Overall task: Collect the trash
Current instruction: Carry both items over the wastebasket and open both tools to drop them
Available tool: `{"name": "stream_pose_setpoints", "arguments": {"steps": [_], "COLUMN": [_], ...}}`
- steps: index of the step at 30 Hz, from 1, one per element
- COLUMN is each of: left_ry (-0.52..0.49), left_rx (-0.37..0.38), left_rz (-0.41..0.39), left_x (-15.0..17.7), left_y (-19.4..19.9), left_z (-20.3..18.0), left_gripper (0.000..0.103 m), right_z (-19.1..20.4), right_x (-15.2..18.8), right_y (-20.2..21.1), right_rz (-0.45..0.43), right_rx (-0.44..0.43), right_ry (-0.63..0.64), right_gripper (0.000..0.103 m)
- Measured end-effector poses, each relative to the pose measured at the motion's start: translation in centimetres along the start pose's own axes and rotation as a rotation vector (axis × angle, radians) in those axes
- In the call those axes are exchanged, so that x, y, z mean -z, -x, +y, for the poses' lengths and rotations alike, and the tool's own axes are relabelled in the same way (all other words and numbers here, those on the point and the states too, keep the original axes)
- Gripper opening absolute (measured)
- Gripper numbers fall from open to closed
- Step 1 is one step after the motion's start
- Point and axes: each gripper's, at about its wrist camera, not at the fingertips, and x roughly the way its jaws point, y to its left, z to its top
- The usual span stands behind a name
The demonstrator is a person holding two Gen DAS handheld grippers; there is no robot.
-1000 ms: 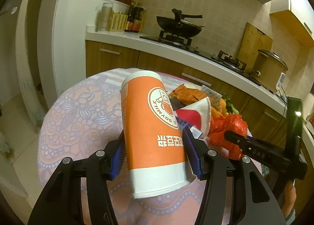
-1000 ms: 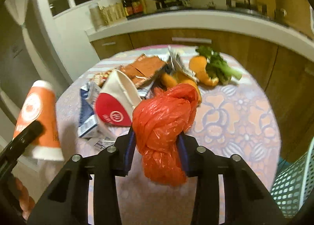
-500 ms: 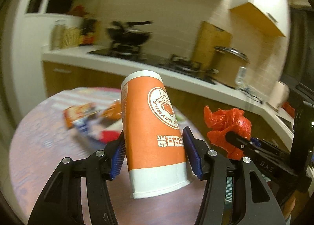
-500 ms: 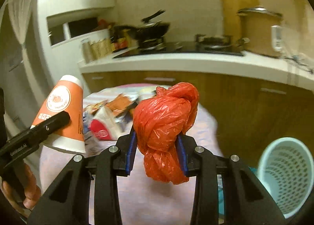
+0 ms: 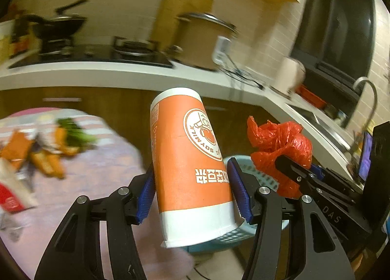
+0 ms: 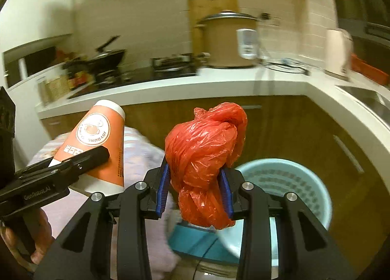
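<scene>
My left gripper (image 5: 192, 192) is shut on an upside-down orange paper cup (image 5: 190, 158), held in the air past the table's right edge. The cup also shows in the right wrist view (image 6: 97, 143). My right gripper (image 6: 195, 189) is shut on a knotted red plastic bag (image 6: 204, 158), held above and left of a light blue perforated trash basket (image 6: 299, 182). The bag (image 5: 280, 148) and the basket (image 5: 258, 180) also show in the left wrist view, the basket just behind the cup.
The round table with a pink patterned cloth (image 5: 97, 172) lies to the left with food wrappers, a red and white carton (image 5: 12, 194) and vegetable scraps (image 5: 70, 138). A white kitchen counter (image 6: 219, 82) with wooden cabinets runs behind and to the right.
Both grippers have swung right, away from the table, with the cup and the bag still held. The blue basket is now close below and in front of them.
</scene>
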Motion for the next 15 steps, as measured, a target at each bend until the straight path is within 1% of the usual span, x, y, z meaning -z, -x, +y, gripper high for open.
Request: {"name": "stream_pose_setpoints", "arguments": {"steps": [4,9,13,15], "left_ry": [-0.045,-0.083,-0.083,-0.087], "left_rx": [0.050,0.090,0.134,0.140], "left_rz": [0.046,0.127,0.209,0.245], "left_x": [0.4,1.3,2.3,3.0], "left_y": [-3.5,-7.8,-11.3,-13.0], "left_z": [-3.1,-5.8,-7.2,-8.0], "left_gripper": [0.055,0.055,0.056,0.056], "right_z": [-4.1,-9.8,-12.7,-13.6], "right_x": [1.0,3.7,6.2,7.3], "right_y": [-0.3,-2.5,-5.0,-6.0], "right_rz": [0.035,0.155,0.264,0.307], "right_rx": [0.065,0.109,0.143,0.143], "right_ry": [-0.050,-0.179,-0.255,-0.291], "right_gripper": [0.033,0.033,0.035,0.036]}}
